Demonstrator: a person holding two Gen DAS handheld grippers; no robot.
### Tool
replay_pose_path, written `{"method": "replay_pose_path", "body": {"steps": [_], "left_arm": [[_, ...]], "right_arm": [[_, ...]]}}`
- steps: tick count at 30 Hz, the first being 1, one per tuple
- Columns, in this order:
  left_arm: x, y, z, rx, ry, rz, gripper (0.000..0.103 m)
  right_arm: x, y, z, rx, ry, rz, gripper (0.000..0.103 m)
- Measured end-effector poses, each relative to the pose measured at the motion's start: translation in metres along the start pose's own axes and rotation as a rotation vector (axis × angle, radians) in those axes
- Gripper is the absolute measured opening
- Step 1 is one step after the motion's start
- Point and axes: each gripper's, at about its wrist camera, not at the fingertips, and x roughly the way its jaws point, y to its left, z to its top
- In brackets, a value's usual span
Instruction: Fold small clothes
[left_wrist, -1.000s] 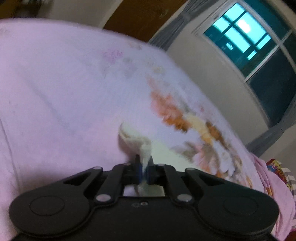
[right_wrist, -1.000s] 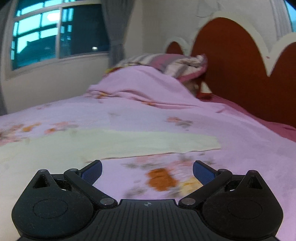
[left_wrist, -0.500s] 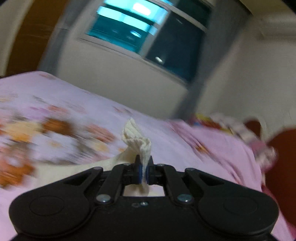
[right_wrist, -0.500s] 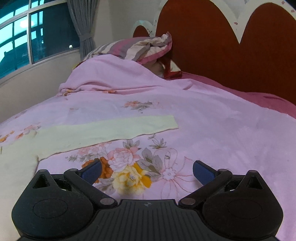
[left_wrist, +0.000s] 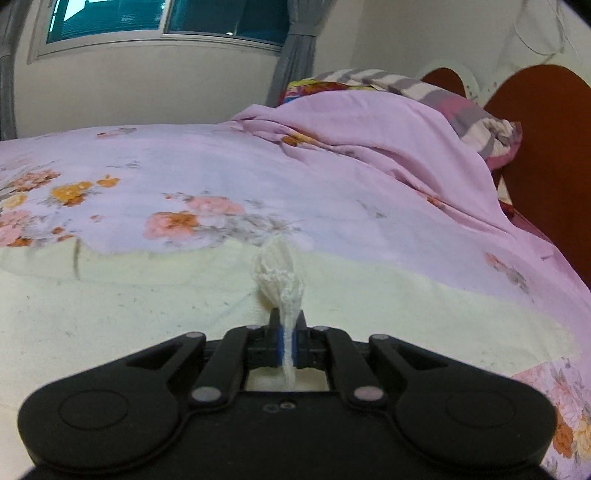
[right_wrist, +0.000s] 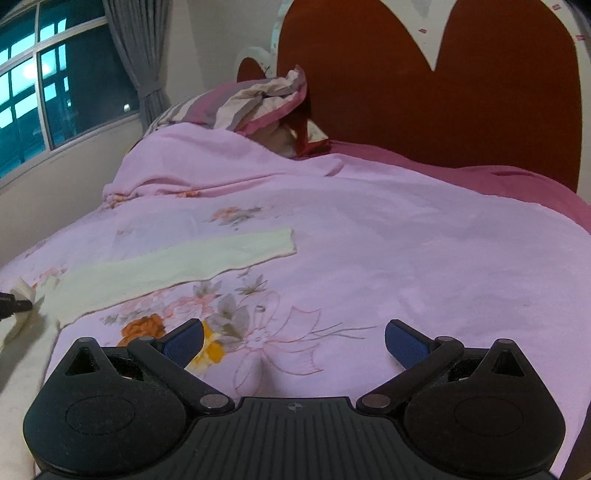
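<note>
in left claw (left_wrist: 287, 341), cream garment (left_wrist: 147, 317)

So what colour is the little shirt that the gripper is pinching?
Pale cream-yellow. The garment shows best in the left wrist view, bunched in the left gripper.

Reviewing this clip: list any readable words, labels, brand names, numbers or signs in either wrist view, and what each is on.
None are readable in either view.
The right hand-held gripper body carries only a small crosshair mark, no letters.
The pale yellow garment, the floral bedsheet and the headboard bear no text.
</note>
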Motion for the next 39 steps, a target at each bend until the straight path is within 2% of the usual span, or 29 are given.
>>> {"method": "replay_pose_path", "body": {"steps": [3, 5, 6, 7, 8, 9, 10, 12, 13, 16, 17, 18, 19, 20, 21, 22, 23, 25, 26, 29, 31, 32, 33, 34, 35, 39], "left_arm": [[0.004, -0.004, 0.002, 0.01, -0.001, 0.005, 0.003], [0.015, -0.011, 0.004, 0.053, 0.033, -0.002, 0.005], [0.022, -0.018, 0.006, 0.08, 0.063, -0.006, 0.023], [0.024, -0.025, 0.004, 0.115, 0.067, -0.025, 0.032], [0.024, -0.032, 0.003, 0.147, 0.066, -0.054, 0.048], [0.021, -0.038, 0.001, 0.168, 0.066, -0.121, 0.052], [0.016, -0.041, -0.001, 0.18, 0.059, -0.184, 0.053], [-0.001, -0.037, -0.005, 0.151, -0.003, -0.237, 0.052], [-0.008, -0.031, -0.007, 0.13, -0.028, -0.224, 0.053], [-0.031, -0.001, -0.01, 0.071, -0.111, -0.104, 0.054], [-0.034, 0.008, -0.011, 0.062, -0.12, -0.006, 0.062], [-0.034, 0.017, -0.01, 0.054, -0.115, 0.099, 0.07], [-0.031, 0.026, -0.009, 0.053, -0.103, 0.187, 0.07], [-0.021, 0.037, -0.01, 0.063, -0.035, 0.241, 0.07], [-0.008, 0.047, -0.01, 0.06, 0.085, 0.221, 0.069], [-0.011, 0.057, -0.011, 0.031, 0.108, 0.173, 0.068], [-0.027, 0.067, -0.011, -0.009, 0.052, 0.149, 0.062], [-0.069, 0.096, -0.016, -0.093, -0.067, 0.093, 0.08], [-0.086, 0.106, -0.02, -0.107, -0.102, 0.093, 0.089], [-0.146, 0.142, -0.036, -0.086, -0.189, 0.153, 0.09], [-0.183, 0.169, -0.054, -0.052, -0.203, 0.248, 0.091], [-0.197, 0.178, -0.06, -0.034, -0.198, 0.299, 0.091], [-0.211, 0.193, -0.069, -0.02, -0.179, 0.355, 0.091], [-0.221, 0.206, -0.075, -0.022, -0.155, 0.399, 0.091], [-0.232, 0.224, -0.086, -0.04, -0.121, 0.446, 0.091], [-0.262, 0.274, -0.117, -0.126, -0.042, 0.559, 0.091]], "right_arm": [[0.002, -0.006, -0.001, 0.013, 0.003, 0.002, 0.103], [0.004, -0.007, -0.003, 0.018, 0.012, -0.001, 0.103], [0.005, -0.008, -0.004, 0.021, 0.017, 0.0, 0.103], [0.006, -0.009, -0.005, 0.024, 0.021, 0.0, 0.103], [0.006, -0.009, -0.006, 0.026, 0.023, -0.001, 0.103], [0.006, -0.01, -0.007, 0.025, 0.026, -0.001, 0.103], [0.006, -0.01, -0.007, 0.025, 0.026, -0.001, 0.103], [0.006, -0.01, -0.007, 0.025, 0.023, -0.003, 0.103], [0.005, -0.01, -0.007, 0.026, 0.02, -0.004, 0.103], [0.004, -0.012, -0.007, 0.029, 0.014, -0.004, 0.103], [0.006, -0.011, -0.006, 0.035, 0.013, -0.003, 0.103], [0.009, -0.01, -0.006, 0.045, 0.018, 0.004, 0.103], [0.014, -0.008, -0.004, 0.055, 0.027, 0.017, 0.103], [0.018, -0.006, -0.002, 0.064, 0.027, 0.03, 0.103], [0.022, -0.003, 0.001, 0.079, 0.021, 0.046, 0.103], [0.027, 0.0, 0.007, 0.103, 0.02, 0.069, 0.103], [0.032, 0.0, 0.014, 0.134, 0.015, 0.091, 0.103], [0.045, 0.001, 0.033, 0.187, -0.004, 0.138, 0.103], [0.057, -0.001, 0.043, 0.214, 0.001, 0.155, 0.103], [0.107, -0.022, 0.063, 0.384, 0.056, 0.252, 0.103], [0.143, -0.039, 0.064, 0.512, 0.124, 0.285, 0.101], [0.155, -0.046, 0.063, 0.561, 0.143, 0.292, 0.094], [0.167, -0.051, 0.062, 0.591, 0.154, 0.301, 0.071], [0.175, -0.054, 0.061, 0.614, 0.165, 0.326, 0.055], [0.182, -0.056, 0.061, 0.624, 0.177, 0.328, 0.053], [0.197, -0.054, 0.062, 0.635, 0.176, 0.333, 0.053]]}}
